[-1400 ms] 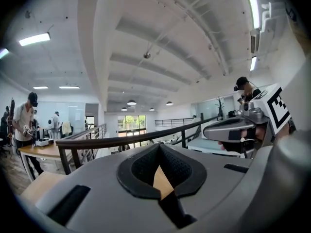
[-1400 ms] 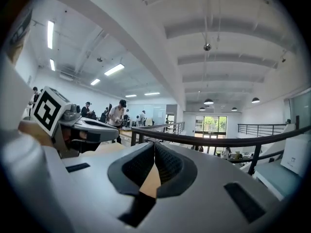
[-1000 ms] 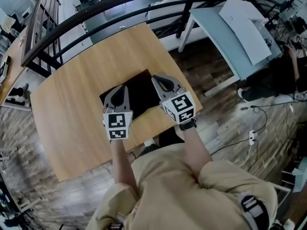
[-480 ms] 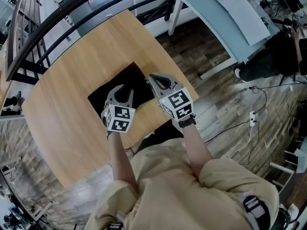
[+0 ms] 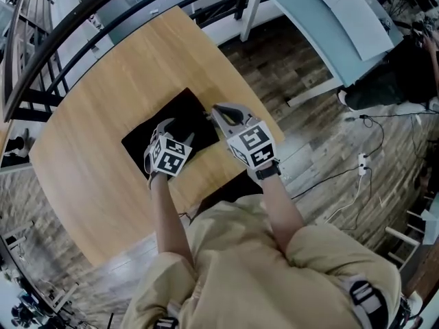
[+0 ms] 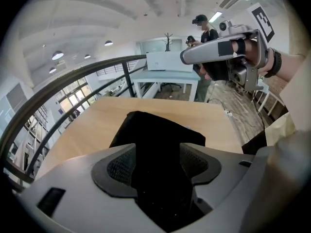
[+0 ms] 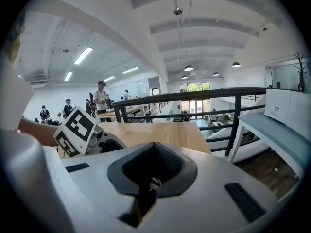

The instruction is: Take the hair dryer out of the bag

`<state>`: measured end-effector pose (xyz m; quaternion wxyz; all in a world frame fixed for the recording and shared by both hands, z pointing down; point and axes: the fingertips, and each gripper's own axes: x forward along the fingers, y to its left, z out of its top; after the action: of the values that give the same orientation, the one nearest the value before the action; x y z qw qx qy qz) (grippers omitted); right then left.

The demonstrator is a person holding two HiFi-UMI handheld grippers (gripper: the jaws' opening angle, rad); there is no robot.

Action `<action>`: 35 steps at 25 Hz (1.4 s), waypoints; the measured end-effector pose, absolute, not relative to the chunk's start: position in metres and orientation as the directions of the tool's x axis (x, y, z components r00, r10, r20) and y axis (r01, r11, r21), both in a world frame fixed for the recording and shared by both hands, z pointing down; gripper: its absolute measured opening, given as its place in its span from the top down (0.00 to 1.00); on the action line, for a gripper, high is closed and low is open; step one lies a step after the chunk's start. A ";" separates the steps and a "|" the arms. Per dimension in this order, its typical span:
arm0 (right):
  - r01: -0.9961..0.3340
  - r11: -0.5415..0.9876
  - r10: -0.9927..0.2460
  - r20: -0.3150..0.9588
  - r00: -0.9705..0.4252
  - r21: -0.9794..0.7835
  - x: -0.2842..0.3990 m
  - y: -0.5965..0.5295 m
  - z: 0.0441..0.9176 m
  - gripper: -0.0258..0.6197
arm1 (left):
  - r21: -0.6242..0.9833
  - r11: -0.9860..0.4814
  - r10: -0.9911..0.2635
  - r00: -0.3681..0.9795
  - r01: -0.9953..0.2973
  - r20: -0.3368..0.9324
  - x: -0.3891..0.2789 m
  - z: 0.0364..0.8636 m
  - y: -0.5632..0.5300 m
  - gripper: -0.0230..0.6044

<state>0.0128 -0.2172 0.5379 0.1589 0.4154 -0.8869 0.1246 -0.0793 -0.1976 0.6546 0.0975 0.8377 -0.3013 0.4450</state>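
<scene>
While bag rests on table — left claw spreading astride it, right claw closed.

- We see a wooden tabletop.
- Beyond the tabletop curves a black railing.
- Right of the tabletop stands a pale blue table, with a power strip on the floor.

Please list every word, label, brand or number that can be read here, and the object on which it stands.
No text here can be read.
White box: one small dark mark, too small to read.
Marker cubes: black and white square patterns only, no letters.
Black bag: no print shows.
</scene>
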 end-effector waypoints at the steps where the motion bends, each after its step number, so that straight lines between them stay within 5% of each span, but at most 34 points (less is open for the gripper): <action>1: -0.774 0.627 -0.692 0.390 -0.607 -0.092 0.013 -0.219 0.540 0.94 | -0.094 -0.800 -0.407 0.421 -0.593 0.811 -0.079 0.659 -0.199 0.52; 6: -0.758 0.643 -0.665 0.411 -0.623 -0.109 0.010 -0.225 0.550 0.94 | -0.059 -0.792 -0.357 0.382 -0.607 0.852 -0.083 0.678 -0.200 0.56; 19: -0.610 0.784 -0.528 0.394 -0.752 -0.114 -0.013 -0.215 0.555 0.94 | -0.063 -0.769 -0.360 0.350 -0.636 0.865 -0.100 0.664 -0.192 0.91; 26: -0.513 0.854 -0.388 0.552 -0.738 -0.085 -0.005 -0.215 0.594 0.94 | -0.041 -0.730 -0.402 0.379 -0.682 0.834 -0.110 0.651 -0.188 0.92; 35: -0.160 0.987 -0.100 0.673 -0.733 -0.028 -0.030 -0.216 0.627 0.90 | -0.001 -0.670 -0.446 0.401 -0.742 0.800 -0.125 0.637 -0.178 0.93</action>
<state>-0.0298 -0.2161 0.6270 0.3585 0.0699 -0.9300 0.0422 -0.1250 -0.1778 0.6368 0.1812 0.8172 -0.3633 0.4090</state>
